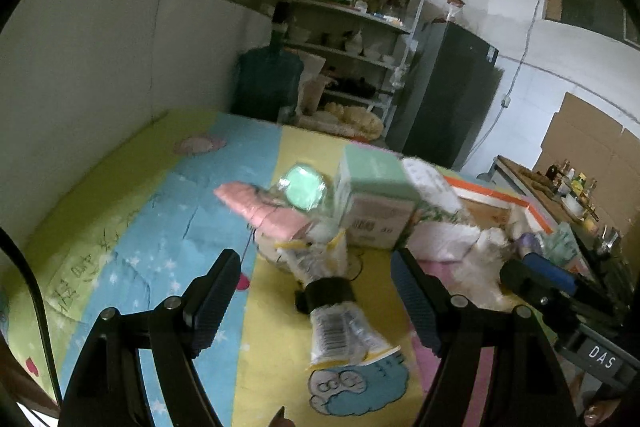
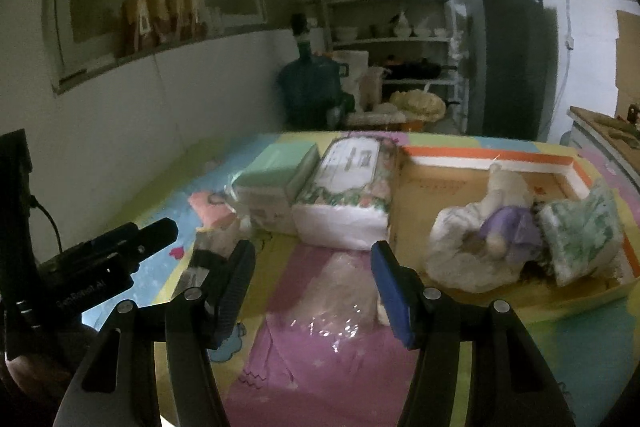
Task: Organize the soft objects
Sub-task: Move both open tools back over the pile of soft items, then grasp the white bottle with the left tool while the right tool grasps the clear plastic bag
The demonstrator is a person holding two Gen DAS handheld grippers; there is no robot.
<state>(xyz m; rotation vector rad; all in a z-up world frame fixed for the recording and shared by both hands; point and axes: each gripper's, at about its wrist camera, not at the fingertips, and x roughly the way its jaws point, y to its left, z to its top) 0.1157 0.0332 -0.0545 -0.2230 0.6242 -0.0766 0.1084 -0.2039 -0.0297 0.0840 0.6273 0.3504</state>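
Clear packet (image 2: pixel 340 291) between right gripper (image 2: pixel 314 291) fingers

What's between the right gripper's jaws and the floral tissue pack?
In the right wrist view, a clear crinkled plastic bag lies on the pink mat before the white floral tissue pack.

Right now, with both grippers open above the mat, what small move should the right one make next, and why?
Probably ease the right gripper down around the clear plastic bag: its jaws stand open with the bag lying between them, not yet pinched, and the tray of soft items sits beside it.

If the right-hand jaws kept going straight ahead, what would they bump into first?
Probably the clear plastic bag lying on the mat between the open jaws; beyond it sits the white floral tissue pack. Depth is hard to judge.
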